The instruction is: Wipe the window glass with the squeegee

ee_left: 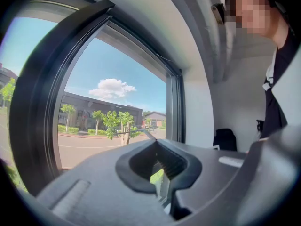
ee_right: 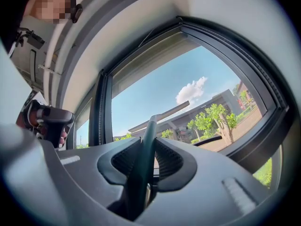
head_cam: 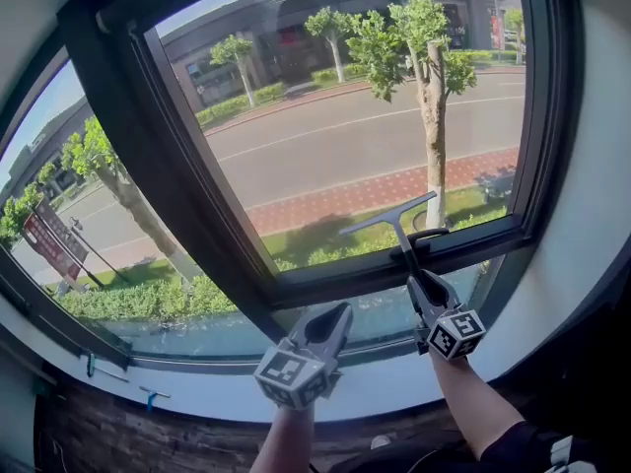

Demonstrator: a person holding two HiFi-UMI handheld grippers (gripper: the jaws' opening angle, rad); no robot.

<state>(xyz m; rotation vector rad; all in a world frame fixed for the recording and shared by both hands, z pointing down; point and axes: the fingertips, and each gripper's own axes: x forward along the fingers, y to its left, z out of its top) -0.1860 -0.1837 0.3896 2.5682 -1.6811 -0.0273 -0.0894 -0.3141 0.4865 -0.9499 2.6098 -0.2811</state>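
Observation:
The squeegee (head_cam: 390,217) is a dark T-shaped tool, its blade tilted against the lower part of the right window glass (head_cam: 375,116), just above the bottom frame. Its thin handle runs down into my right gripper (head_cam: 412,270), which is shut on it. In the right gripper view the handle (ee_right: 146,149) stands between the jaws of the right gripper (ee_right: 143,163) and the blade (ee_right: 162,114) crosses the sky. My left gripper (head_cam: 338,315) hangs lower left, by the sill, shut with nothing in it. The left gripper (ee_left: 162,174) looks past the squeegee (ee_left: 137,132) at the glass.
A thick dark mullion (head_cam: 163,180) divides the right pane from the left pane (head_cam: 89,215). A white sill (head_cam: 394,387) runs below, with brick wall (head_cam: 118,441) under it. White reveal (head_cam: 592,166) borders the right side. A person stands behind, seen in both gripper views.

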